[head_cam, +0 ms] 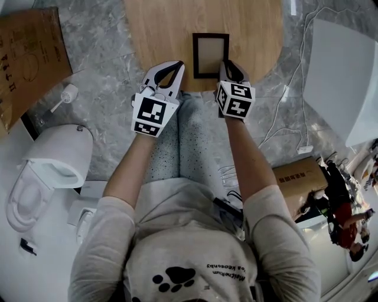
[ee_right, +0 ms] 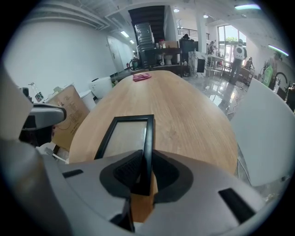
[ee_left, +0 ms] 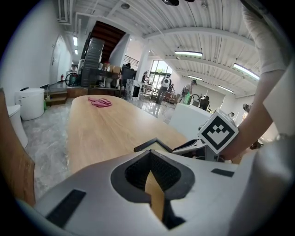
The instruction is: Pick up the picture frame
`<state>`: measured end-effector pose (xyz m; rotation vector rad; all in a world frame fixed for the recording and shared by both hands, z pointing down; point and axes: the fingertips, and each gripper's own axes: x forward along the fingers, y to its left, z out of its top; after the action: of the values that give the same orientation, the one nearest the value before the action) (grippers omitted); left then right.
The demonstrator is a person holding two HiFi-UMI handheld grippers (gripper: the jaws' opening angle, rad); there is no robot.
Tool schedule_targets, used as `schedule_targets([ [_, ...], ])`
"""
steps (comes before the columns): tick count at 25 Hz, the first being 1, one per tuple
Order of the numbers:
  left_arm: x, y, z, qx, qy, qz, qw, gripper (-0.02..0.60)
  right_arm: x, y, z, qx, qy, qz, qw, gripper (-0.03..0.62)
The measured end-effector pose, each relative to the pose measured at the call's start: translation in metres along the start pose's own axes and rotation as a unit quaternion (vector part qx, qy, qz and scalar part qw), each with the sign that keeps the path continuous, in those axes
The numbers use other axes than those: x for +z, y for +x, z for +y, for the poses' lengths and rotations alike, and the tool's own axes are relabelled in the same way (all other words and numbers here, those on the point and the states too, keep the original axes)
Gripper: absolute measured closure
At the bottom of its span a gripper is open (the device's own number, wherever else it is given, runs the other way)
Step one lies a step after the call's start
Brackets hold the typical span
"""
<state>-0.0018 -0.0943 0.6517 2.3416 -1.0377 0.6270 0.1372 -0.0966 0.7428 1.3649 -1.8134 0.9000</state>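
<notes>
I'm standing in a big open hall, more workshop or showroom than home. Bare pipes (ee_left: 69, 14) and strip lights (ee_left: 189, 54) run under a white ceiling, and a dark staircase (ee_left: 108, 34) climbs at the far end, where people (ee_left: 166, 85) move about. The polished stone floor (head_cam: 100, 76) carries a loose toilet (head_cam: 50, 165), cardboard boxes (head_cam: 29, 59) and trailing cables (head_cam: 289, 118) around one long wooden surface (ee_left: 101, 129).

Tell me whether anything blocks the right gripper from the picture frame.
Nothing visible does. The picture frame lies flat on the wooden table, and its right rail sits between the jaws of the right gripper, which close on it.
</notes>
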Motion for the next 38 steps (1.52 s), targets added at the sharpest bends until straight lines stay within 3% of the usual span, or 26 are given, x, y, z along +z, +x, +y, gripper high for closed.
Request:
schedule_targets([
  [16,-0.052,-0.036,0.025,0.033,-0.027,0.016,0.9989,0.577,-0.007,0.005,0.068,0.017,-0.028,-0.008,0.999,0.523],
  [29,-0.095,-0.070,0.052,0.074,-0.059,0.030,0.9951,0.577,-0.012,0.011,0.138,0.063,-0.071,-0.006,0.995,0.523],
  [38,-0.122,-0.072,0.060,0.061,-0.097,0.036,0.9928,0.577,-0.016,0.012,0.154,0.074,-0.096,0.001,0.993,0.523],
])
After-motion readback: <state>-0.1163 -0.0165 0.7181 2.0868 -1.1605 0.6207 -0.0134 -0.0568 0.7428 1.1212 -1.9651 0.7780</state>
